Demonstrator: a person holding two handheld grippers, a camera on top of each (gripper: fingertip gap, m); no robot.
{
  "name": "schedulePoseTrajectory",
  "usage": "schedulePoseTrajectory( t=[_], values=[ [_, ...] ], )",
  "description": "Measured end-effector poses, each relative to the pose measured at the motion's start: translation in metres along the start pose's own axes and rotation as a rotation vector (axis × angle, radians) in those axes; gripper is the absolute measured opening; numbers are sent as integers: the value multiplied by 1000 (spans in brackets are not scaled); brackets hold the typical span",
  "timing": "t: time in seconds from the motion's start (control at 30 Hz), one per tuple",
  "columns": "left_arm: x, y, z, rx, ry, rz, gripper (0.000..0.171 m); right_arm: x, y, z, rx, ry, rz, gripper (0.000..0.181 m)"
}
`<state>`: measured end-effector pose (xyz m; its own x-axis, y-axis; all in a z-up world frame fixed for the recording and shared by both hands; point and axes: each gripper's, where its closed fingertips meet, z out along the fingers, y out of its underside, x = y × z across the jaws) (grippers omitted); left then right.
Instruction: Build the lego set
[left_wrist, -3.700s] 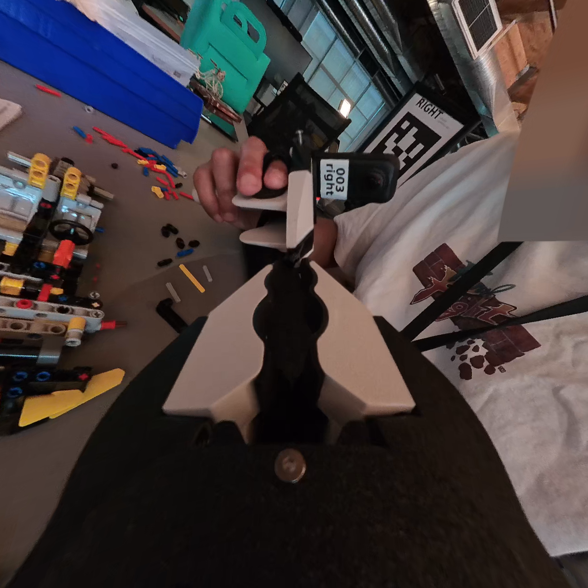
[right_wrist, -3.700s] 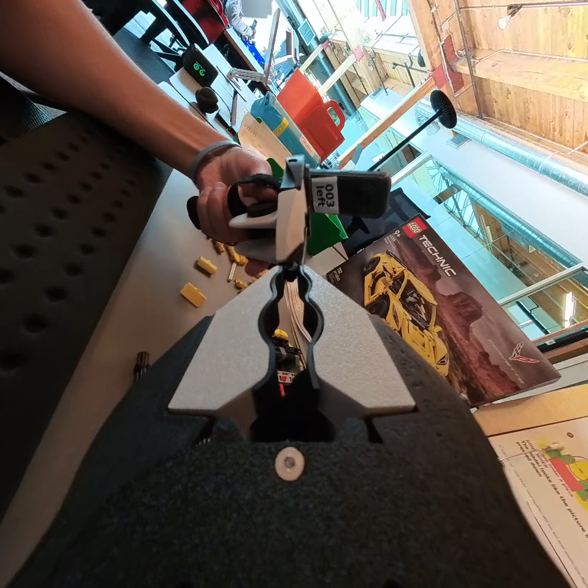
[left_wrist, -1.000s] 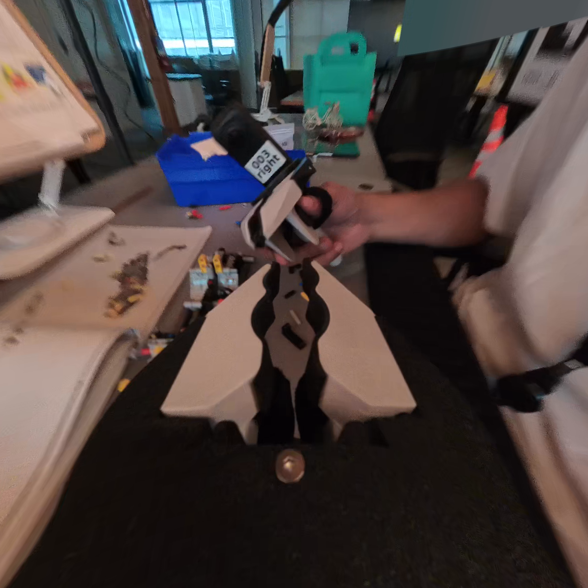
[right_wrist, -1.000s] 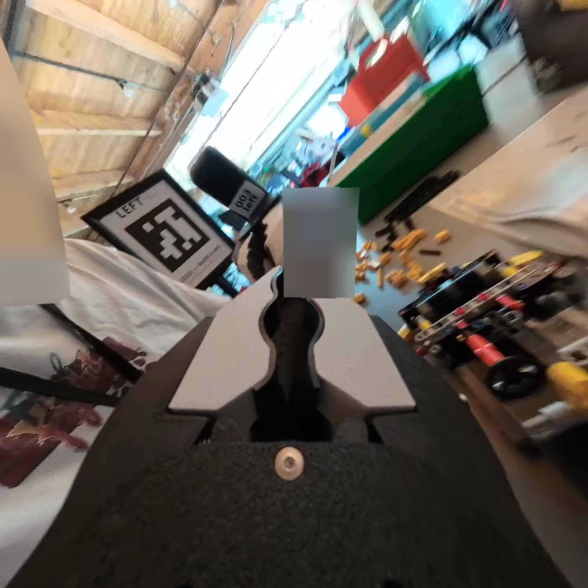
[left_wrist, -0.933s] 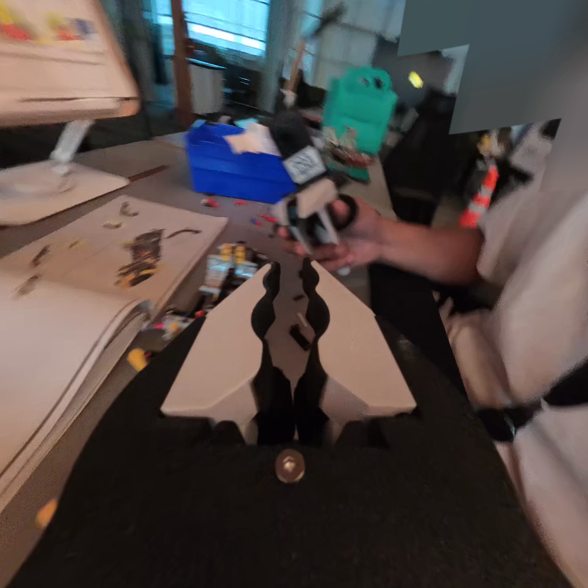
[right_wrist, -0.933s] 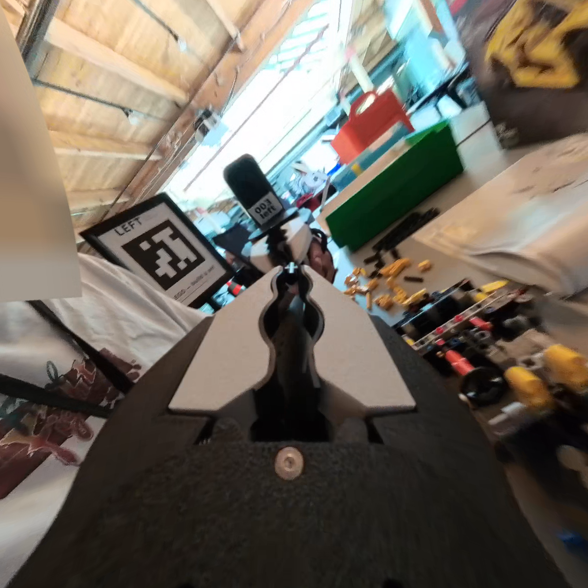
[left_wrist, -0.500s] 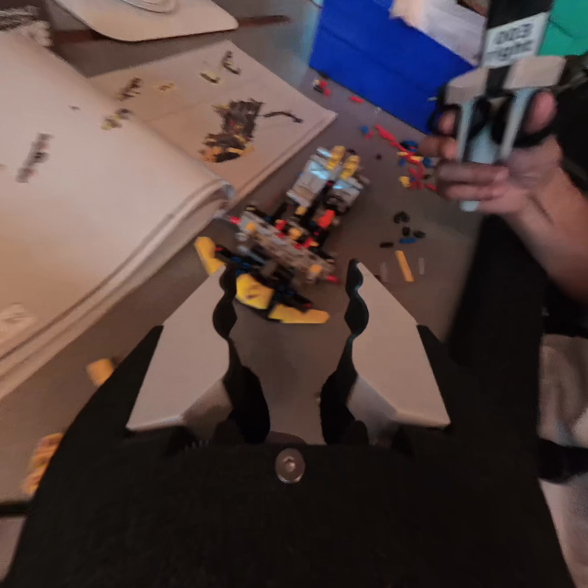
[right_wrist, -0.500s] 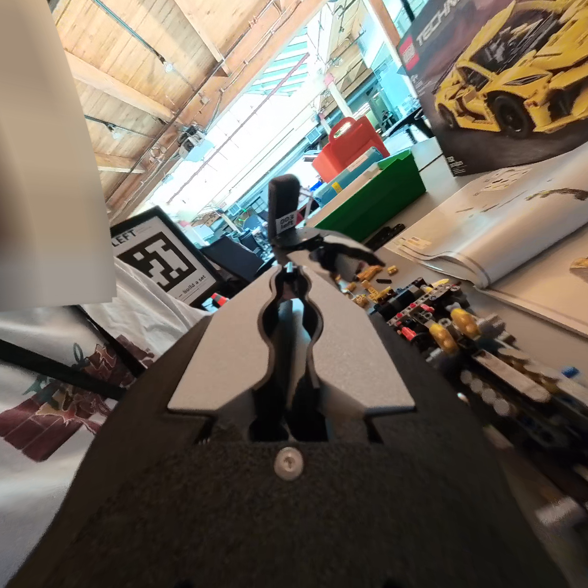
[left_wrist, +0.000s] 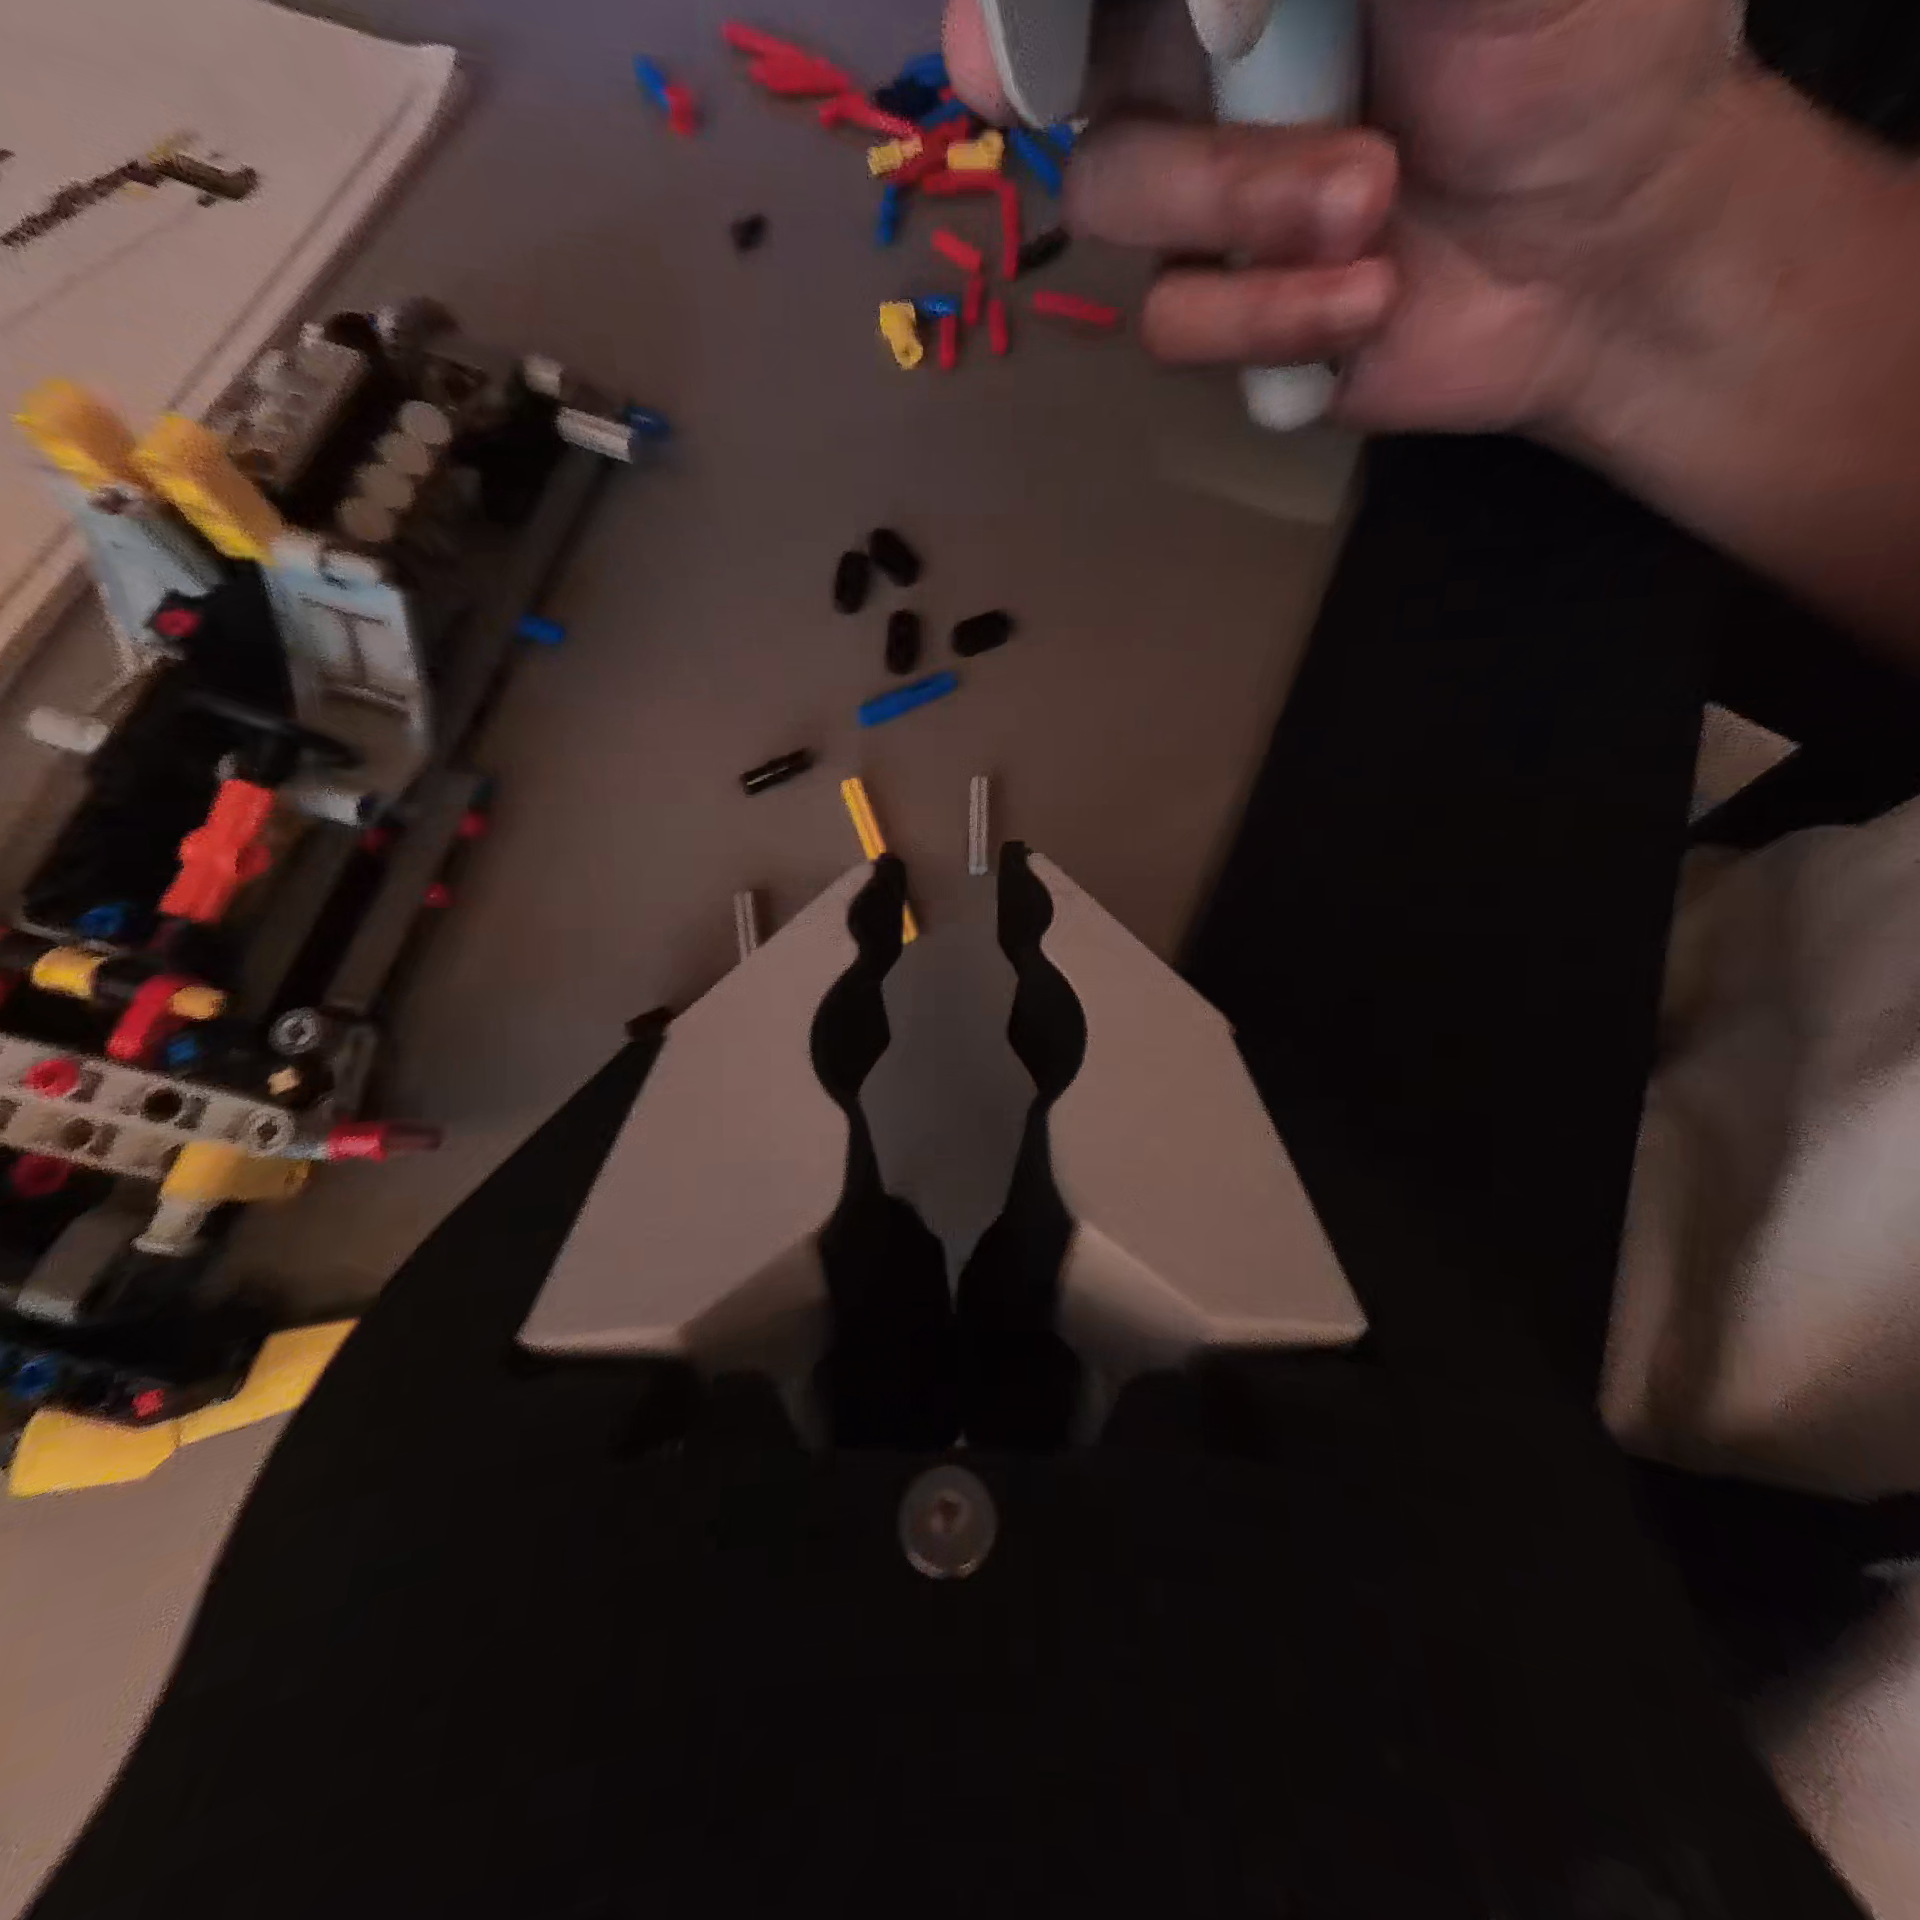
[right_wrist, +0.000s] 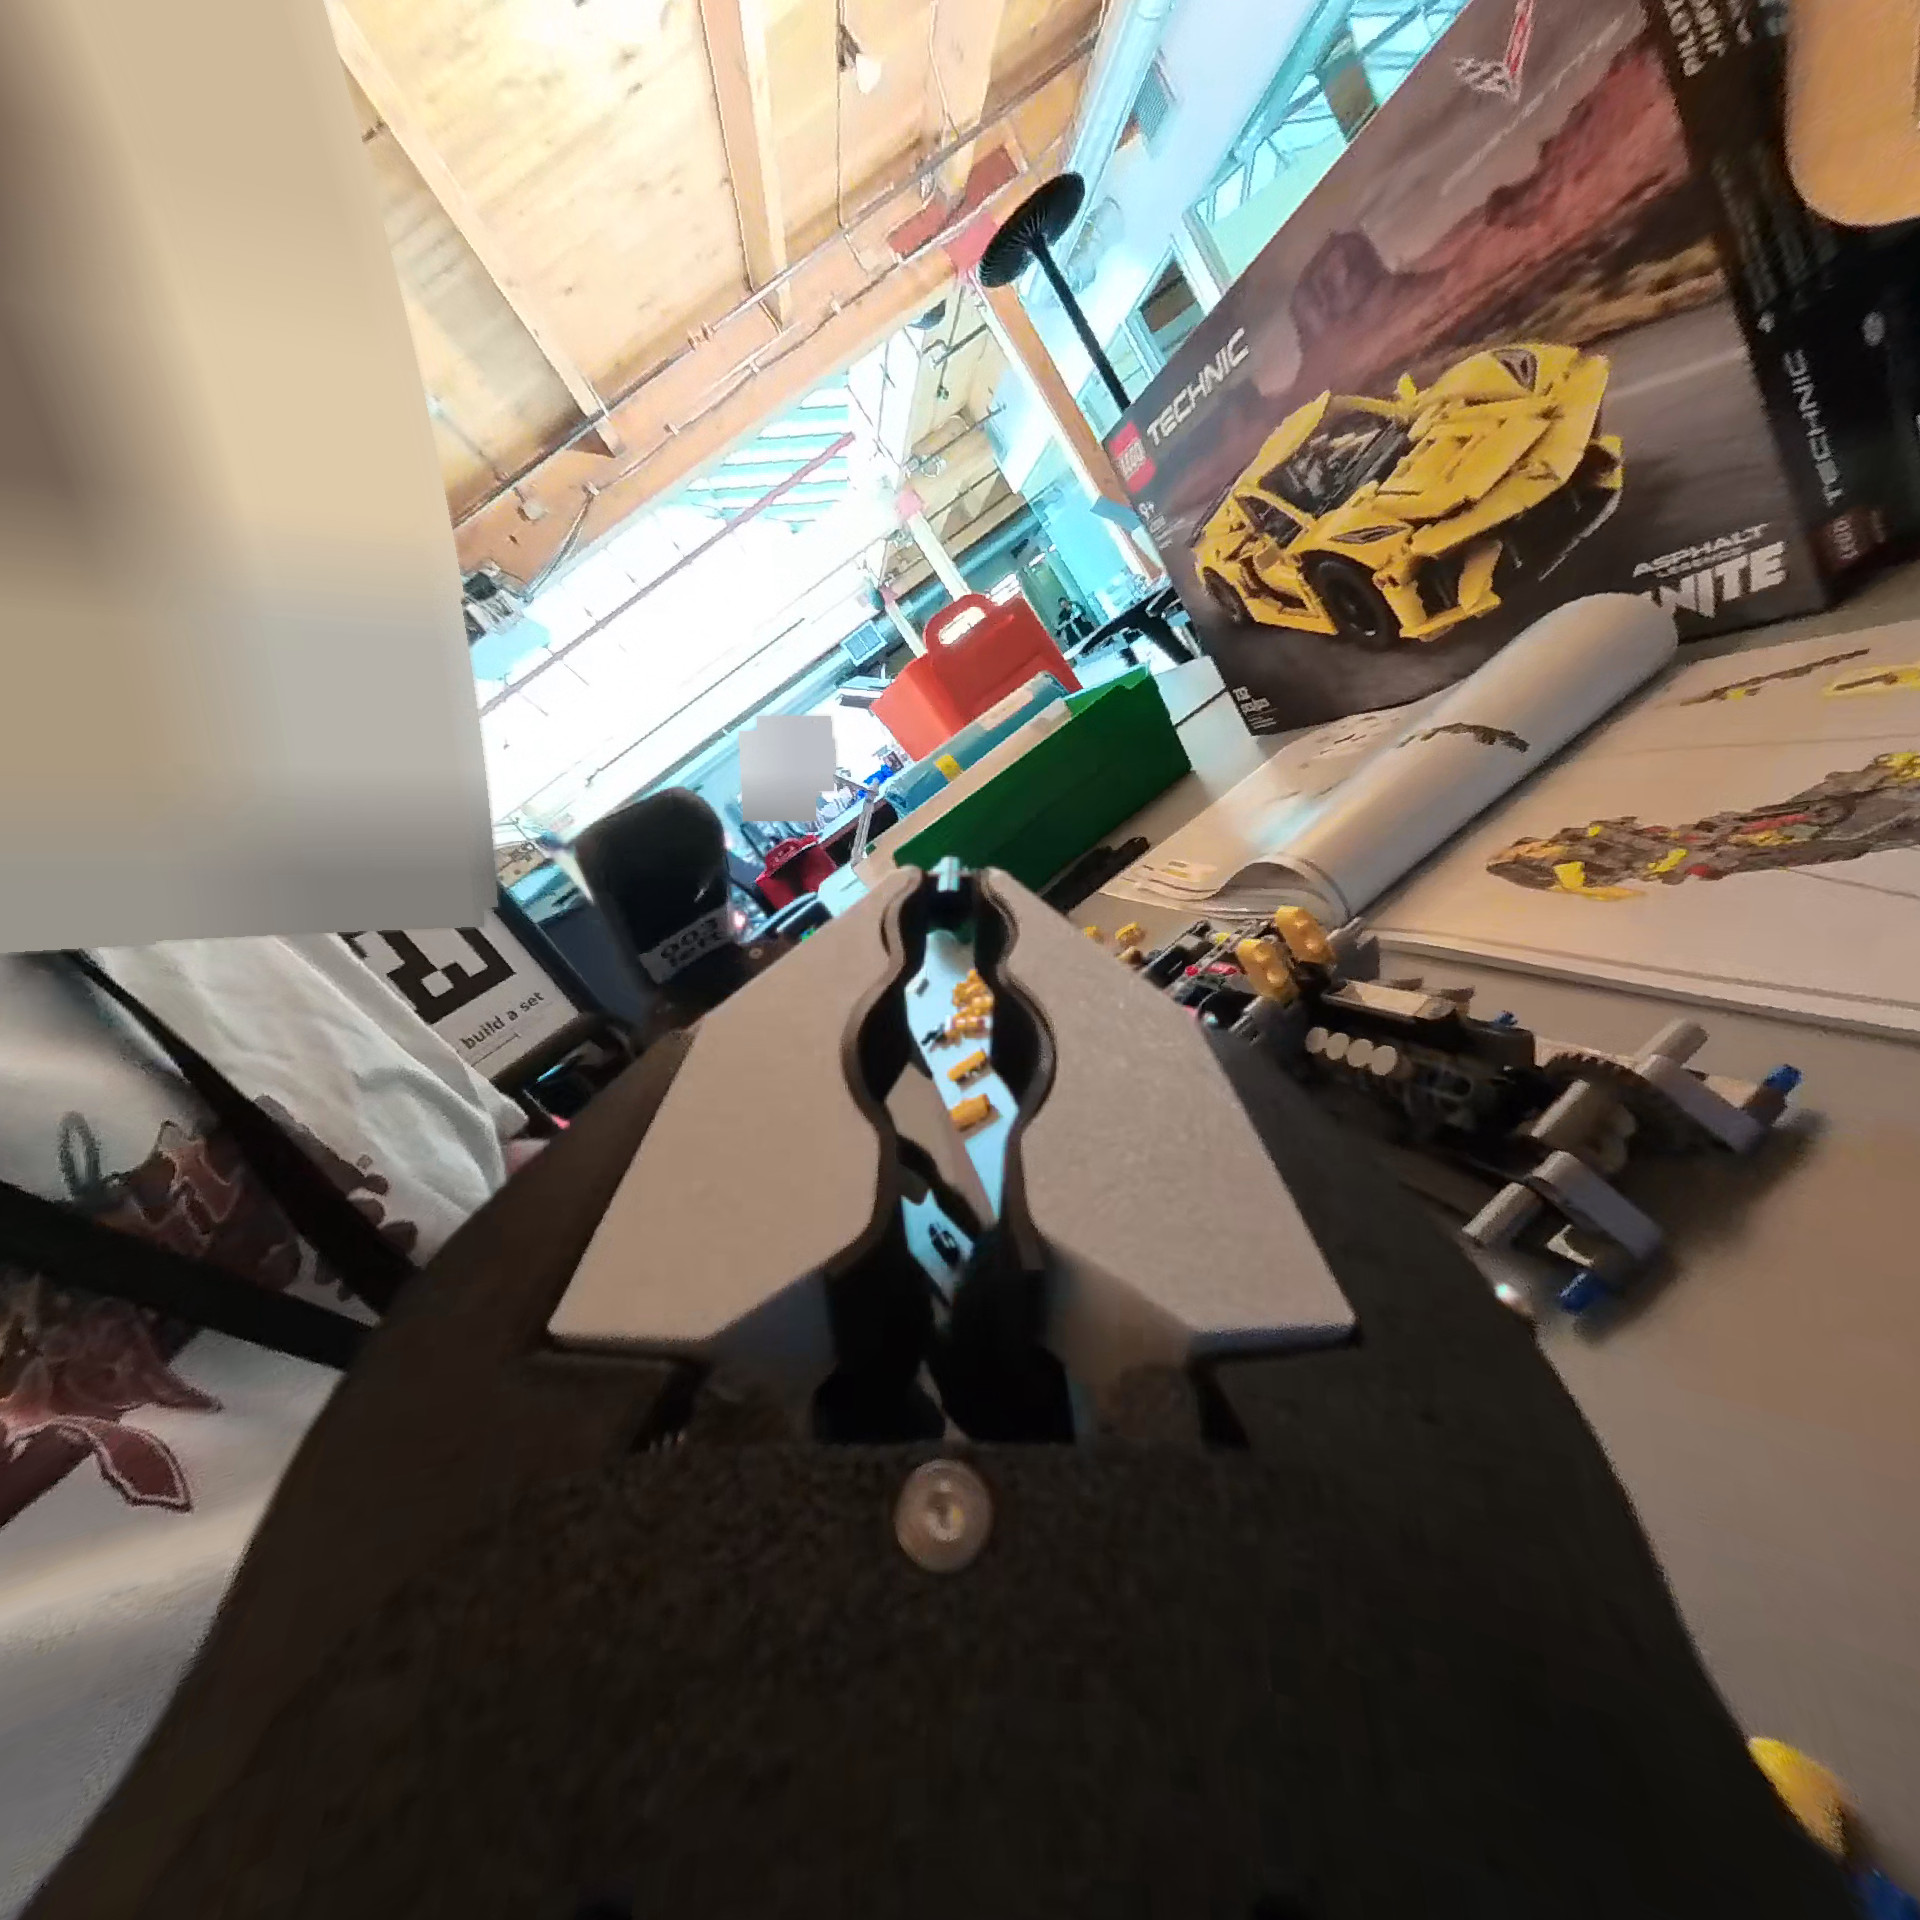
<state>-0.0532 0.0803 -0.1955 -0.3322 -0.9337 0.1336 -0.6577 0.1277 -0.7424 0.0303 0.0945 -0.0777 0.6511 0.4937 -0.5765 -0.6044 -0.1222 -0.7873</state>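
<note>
Lego chassis (left_wrist: 208, 831) on table | green bin (right_wrist: 1049, 800) contents unclear

My left view is motion-blurred; the part-built black, grey and yellow brick car chassis (left_wrist: 197, 873) runs off its left edge. I can't identify the tiny pale piece (right_wrist: 948, 871) at my right gripper's tips (right_wrist: 951, 883).

The right gripper (right_wrist: 948, 902) fills the lower middle of the frame, its grey jaws closed on a small pale grey pin (right_wrist: 947, 871) at their tips. To the right lies the half-built grey and black car chassis (right_wrist: 1455, 1070), with the open white instruction booklet (right_wrist: 1621, 831) behind it and the dark set box showing a yellow car (right_wrist: 1455, 436) at upper right.
</note>
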Motion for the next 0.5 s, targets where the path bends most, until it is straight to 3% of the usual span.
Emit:
schedulePoseTrajectory(
  t=[0.3, 0.5],
  values=[
    [9, 12, 30, -157, -18, 146, 7, 1, 4, 3, -22, 6, -14, 6],
    [2, 7, 34, -129, -34, 188, 1, 8, 11, 5, -55, 26, 28, 6]
  ],
)
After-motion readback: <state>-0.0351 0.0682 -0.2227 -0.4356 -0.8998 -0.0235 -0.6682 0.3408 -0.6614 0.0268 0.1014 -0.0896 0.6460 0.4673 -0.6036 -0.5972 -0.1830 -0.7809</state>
